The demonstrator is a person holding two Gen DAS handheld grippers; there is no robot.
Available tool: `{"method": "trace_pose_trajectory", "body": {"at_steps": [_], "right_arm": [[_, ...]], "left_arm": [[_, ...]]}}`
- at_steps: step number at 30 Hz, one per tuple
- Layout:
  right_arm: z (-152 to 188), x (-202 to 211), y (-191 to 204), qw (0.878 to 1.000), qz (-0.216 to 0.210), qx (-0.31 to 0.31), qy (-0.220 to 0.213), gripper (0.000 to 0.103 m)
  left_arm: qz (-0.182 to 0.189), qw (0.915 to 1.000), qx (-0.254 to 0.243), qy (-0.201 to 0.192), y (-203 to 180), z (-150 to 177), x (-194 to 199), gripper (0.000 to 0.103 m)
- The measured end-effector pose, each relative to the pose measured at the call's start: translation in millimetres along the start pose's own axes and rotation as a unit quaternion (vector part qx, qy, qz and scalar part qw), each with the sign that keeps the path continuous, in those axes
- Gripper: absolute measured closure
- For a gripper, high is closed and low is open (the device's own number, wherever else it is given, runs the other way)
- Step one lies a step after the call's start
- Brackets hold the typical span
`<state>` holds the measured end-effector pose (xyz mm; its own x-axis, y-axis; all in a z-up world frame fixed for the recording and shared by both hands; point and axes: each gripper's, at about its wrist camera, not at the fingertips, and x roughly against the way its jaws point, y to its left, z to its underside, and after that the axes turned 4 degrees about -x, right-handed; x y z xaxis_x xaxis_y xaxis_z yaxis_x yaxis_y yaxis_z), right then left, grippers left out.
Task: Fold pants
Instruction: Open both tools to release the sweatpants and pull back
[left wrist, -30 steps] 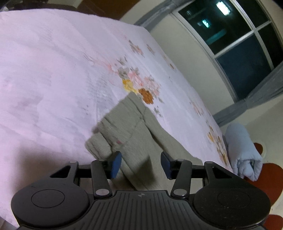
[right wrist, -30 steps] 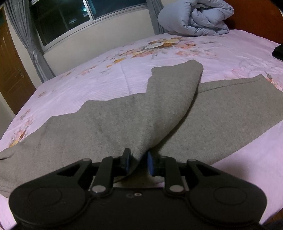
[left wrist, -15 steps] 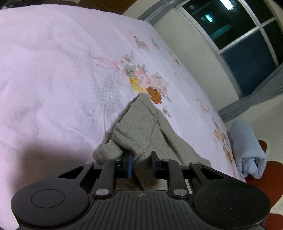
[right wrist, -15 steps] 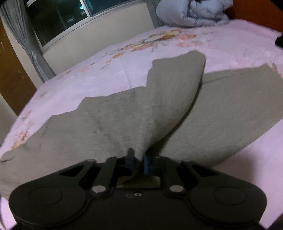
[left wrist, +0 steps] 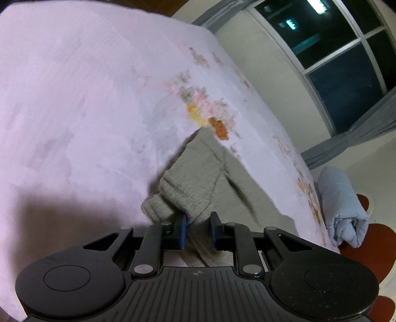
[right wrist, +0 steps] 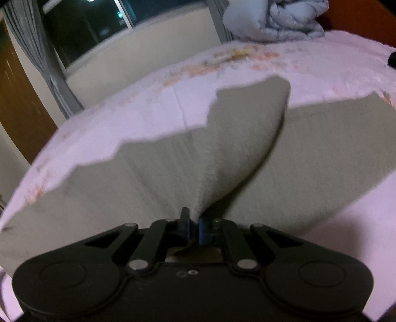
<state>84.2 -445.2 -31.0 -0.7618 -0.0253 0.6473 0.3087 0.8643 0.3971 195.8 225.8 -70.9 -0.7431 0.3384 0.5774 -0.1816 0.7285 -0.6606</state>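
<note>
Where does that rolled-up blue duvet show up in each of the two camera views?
Left wrist view: the blue duvet is at the right edge, beyond the bed's far side.
Right wrist view: the blue duvet is at the top right, behind the bed.
Shared landmark: the grey pants on the pink bedspread.

No readable text, labels or numbers.

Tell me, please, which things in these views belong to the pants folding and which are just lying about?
Part of the job:
grey pants
left gripper, shut on the ribbed cuff
right gripper, shut on the fabric edge
pink floral bedspread, the work surface

Just lying about:
rolled blue quilt
grey curtain
window
</note>
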Motion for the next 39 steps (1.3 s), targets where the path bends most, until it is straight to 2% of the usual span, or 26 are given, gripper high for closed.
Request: {"method": "trace_pose_trajectory", "body": {"at_steps": [2, 6, 7, 9, 10, 11, 12, 14, 17, 19, 20, 23, 27, 29, 31, 36, 38, 39], "right_arm": [[3, 1, -1, 1.000, 0.000, -0.001, -0.004, 0.103], [-1, 7, 3, 1.000, -0.001, 0.003, -0.016, 0.103], [0, 1, 1, 1.000, 0.005, 0.002, -0.007, 0.103], [1, -1, -9, 1.000, -0.006, -0.019, -0.002, 0.103], [-2, 4, -11, 1.000, -0.005, -0.019, -0.006, 0.097], [-4, 13, -12, 1.000, 0.006, -0.013, -0.022, 0.086], [-8, 23, -15, 0.999, 0.011, -0.009, -0.038, 0.081], [-19, 42, -20, 0.997, 0.019, 0.006, -0.069, 0.071], [-40, 55, -26, 0.995, 0.030, 0.018, -0.096, 0.070], [-54, 58, -27, 0.993, 0.035, 0.024, -0.110, 0.070], [-60, 58, -27, 0.992, 0.036, 0.025, -0.116, 0.065], [-79, 56, -28, 0.991, 0.035, 0.033, -0.122, 0.046], [-110, 37, -25, 0.991, 0.038, 0.073, -0.102, 0.046], [-124, 26, -23, 0.990, 0.047, 0.092, -0.096, 0.047], [-135, 14, -21, 0.989, 0.058, 0.104, -0.083, 0.047], [-149, -20, -8, 0.985, 0.068, 0.142, -0.075, 0.044], [-152, -38, 2, 0.982, 0.075, 0.156, -0.073, 0.030], [-154, -46, 6, 0.981, 0.077, 0.161, -0.071, 0.027]], "left_arm": [[-0.001, 1.0000, 0.004, 0.000, 1, 1, -1, 0.084], [-0.017, 0.9996, -0.022, -0.007, -10, 1, 0, 0.084], [-0.018, 0.9996, -0.021, -0.007, -9, 2, 0, 0.082], [-0.025, 0.9994, -0.021, -0.008, -8, 3, 4, 0.071], [-0.047, 0.9984, -0.028, -0.016, -11, 4, 11, 0.053], [-0.071, 0.9962, -0.042, -0.028, -16, 6, 20, 0.045], [-0.087, 0.9938, -0.056, -0.041, -20, 7, 29, 0.045], [-0.096, 0.9892, -0.092, -0.061, -37, 10, 46, 0.045], [-0.102, 0.9817, -0.148, -0.063, -76, 25, 47, 0.041], [-0.090, 0.9788, -0.176, -0.053, -106, 41, 35, 0.036], [-0.078, 0.9782, -0.187, -0.045, -121, 50, 26, 0.033], [-0.050, 0.9716, -0.230, -0.019, -171, 82, -11, 0.032], [-0.035, 0.9632, -0.266, 0.002, -219, 114, -52, 0.032], [-0.062, 0.9584, -0.278, -0.006, -235, 124, -66, 0.032], [-0.108, 0.9516, -0.286, -0.029, -240, 128, -72, 0.032], [-0.173, 0.9498, -0.256, -0.048, -219, 108, -77, 0.032], [-0.190, 0.9494, -0.243, -0.058, -209, 97, -77, 0.032], [-0.200, 0.9483, -0.238, -0.063, -206, 93, -77, 0.032]]}}
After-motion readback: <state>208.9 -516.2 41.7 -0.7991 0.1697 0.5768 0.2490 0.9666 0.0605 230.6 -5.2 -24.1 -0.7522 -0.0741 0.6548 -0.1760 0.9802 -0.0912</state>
